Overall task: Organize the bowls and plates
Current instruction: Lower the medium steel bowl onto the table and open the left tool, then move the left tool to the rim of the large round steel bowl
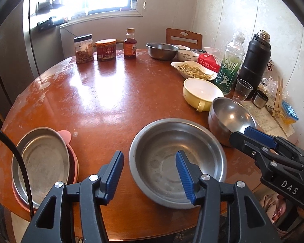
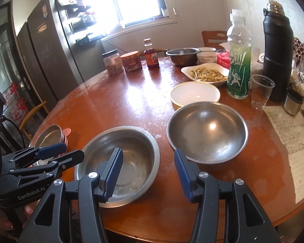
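Note:
A wide, shallow steel bowl point(image 1: 162, 162) point(image 2: 131, 151) stands near the table's front edge. My left gripper point(image 1: 150, 172) point(image 2: 73, 150) is open over its left rim, one pad above the bowl's inside and the other outside; neither pad presses on it. A deeper steel bowl point(image 1: 229, 115) point(image 2: 206, 133) sits to its right. My right gripper point(image 2: 148, 170) point(image 1: 241, 137) is open between the two bowls, holding nothing. A steel plate point(image 1: 42, 162) point(image 2: 50, 135) rests on a pink plate point(image 1: 71, 139) at the left. Behind the deep bowl stands a yellow bowl point(image 1: 202, 93) point(image 2: 194, 95).
Along the far side of the round wooden table point(image 1: 103, 93) are two jars point(image 1: 84, 49), a sauce bottle point(image 1: 130, 44), another steel bowl point(image 1: 162, 50), a white bowl point(image 1: 187, 55) and a dish of food point(image 1: 194, 69). A green bottle point(image 2: 239, 60), black flask point(image 2: 277, 46), plastic cup point(image 2: 261, 93) and paper point(image 2: 293, 133) crowd the right.

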`<state>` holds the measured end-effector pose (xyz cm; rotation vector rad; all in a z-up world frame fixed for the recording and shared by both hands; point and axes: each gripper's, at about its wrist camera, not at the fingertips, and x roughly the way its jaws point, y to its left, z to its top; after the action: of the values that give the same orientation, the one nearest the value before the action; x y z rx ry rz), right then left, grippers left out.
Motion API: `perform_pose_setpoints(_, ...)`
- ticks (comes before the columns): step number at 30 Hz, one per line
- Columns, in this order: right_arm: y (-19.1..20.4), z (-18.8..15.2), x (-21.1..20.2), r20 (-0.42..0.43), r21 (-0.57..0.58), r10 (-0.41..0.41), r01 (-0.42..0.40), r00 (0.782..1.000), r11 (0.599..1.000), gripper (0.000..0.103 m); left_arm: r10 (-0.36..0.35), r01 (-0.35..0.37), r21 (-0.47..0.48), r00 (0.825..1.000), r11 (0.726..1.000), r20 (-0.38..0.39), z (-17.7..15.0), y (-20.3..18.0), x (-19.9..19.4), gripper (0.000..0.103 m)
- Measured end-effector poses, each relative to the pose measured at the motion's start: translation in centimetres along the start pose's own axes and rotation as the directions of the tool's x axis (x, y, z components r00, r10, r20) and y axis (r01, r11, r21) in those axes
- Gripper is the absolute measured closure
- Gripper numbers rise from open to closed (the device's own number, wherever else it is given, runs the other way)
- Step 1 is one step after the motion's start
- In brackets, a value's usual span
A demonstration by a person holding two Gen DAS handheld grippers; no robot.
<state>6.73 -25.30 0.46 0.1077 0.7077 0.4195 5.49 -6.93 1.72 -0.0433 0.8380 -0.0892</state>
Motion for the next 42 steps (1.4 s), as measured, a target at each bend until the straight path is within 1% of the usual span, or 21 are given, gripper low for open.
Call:
perform_pose_setpoints(4, -0.8, 0.7, -1.0, 0.026, 0.005, -0.014, 0.014, 1.0, 1.0, 0.042, -0.013, 0.013, 0.014, 1.0, 1.0, 0.005, 0.8, -1.1, -0.3, 0.05)
perform_pose_setpoints(10, -2.0, 1.7, -2.3, 0.05, 0.017, -0.044, 0.043, 0.998, 0.999, 0.041, -0.016, 0.015, 0.039, 1.0, 0.999, 0.017, 2.1, -2.7, -0.6, 0.049)
perform_pose_setpoints(15, -2.8, 2.7, -3.2, 0.079, 0.021, -0.072, 0.07, 0.994, 0.997, 0.037, -0.025, 0.023, 0.061, 0.999, 0.998, 0.025, 3.2, -3.8, -0.7, 0.047)
perform_pose_setpoints(17, -3.0, 2.9, -3.5, 0.09, 0.016, -0.083, 0.082, 0.992, 0.996, 0.036, -0.026, 0.024, 0.067, 0.999, 0.997, 0.02, 3.5, -4.2, -0.6, 0.047)
perform_pose_setpoints(26, -5.2, 4.5, -4.5, 0.115, 0.058, -0.129, 0.123, 0.985, 0.991, 0.035, -0.041, 0.039, 0.105, 0.999, 0.994, 0.013, 5.4, -5.8, 0.2, 0.047)
perform_pose_setpoints(33, -6.5, 5.5, -4.5, 0.117, 0.077, -0.165, 0.157, 0.979, 0.985, 0.034, -0.05, 0.05, 0.119, 0.999, 0.992, 0.002, 6.8, -6.5, 1.2, 0.047)
perform_pose_setpoints(42, -8.2, 5.8, -3.6, 0.093, 0.106, -0.178, 0.168, 0.98, 0.98, 0.033, -0.055, 0.059, 0.118, 0.998, 0.991, -0.033, 7.6, -7.0, 3.0, 0.047)
